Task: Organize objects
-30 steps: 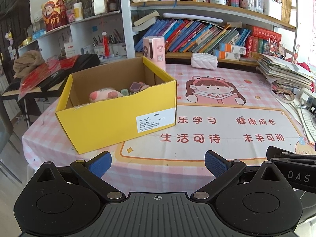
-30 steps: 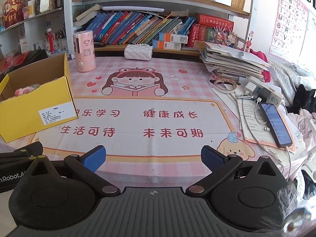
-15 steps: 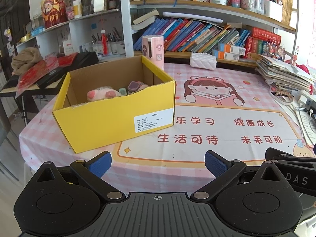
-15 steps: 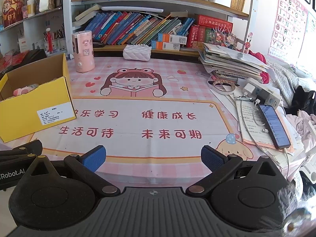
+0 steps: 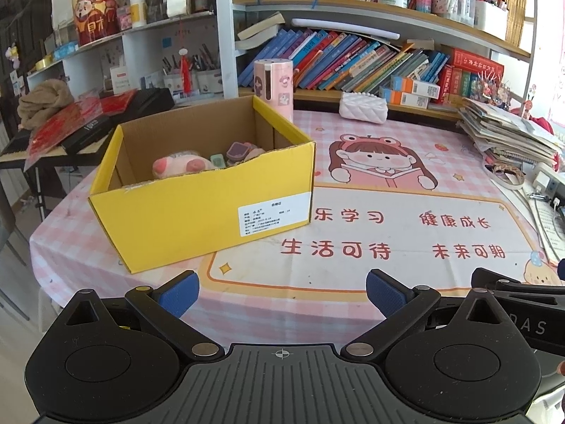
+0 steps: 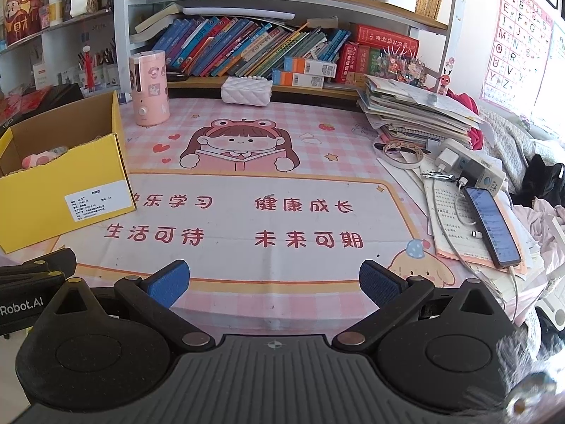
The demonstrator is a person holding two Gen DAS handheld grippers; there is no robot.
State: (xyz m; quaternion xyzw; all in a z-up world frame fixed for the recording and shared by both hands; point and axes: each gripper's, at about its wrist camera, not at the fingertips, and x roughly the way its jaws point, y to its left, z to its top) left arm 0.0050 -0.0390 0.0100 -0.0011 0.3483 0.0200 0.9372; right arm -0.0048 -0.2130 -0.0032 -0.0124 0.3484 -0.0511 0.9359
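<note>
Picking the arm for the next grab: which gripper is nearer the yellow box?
Left. The left gripper sits at the table edge just right of the yellow box; the right gripper is further right, the box at its far left.

Left hand-held gripper [image 5: 280, 291] hangs at near edge of worktop [image 5: 353, 293], jaws wide apart, nothing between them. Yellow cardboard box [image 5: 204, 212] sits ahead-left, open top, pink plush toy [image 5: 180, 166] and small items inside. Pink cylinder [image 5: 273, 88] stands behind box. White quilted pouch [image 5: 363, 107] near bookshelf [image 5: 353, 24].
</note>
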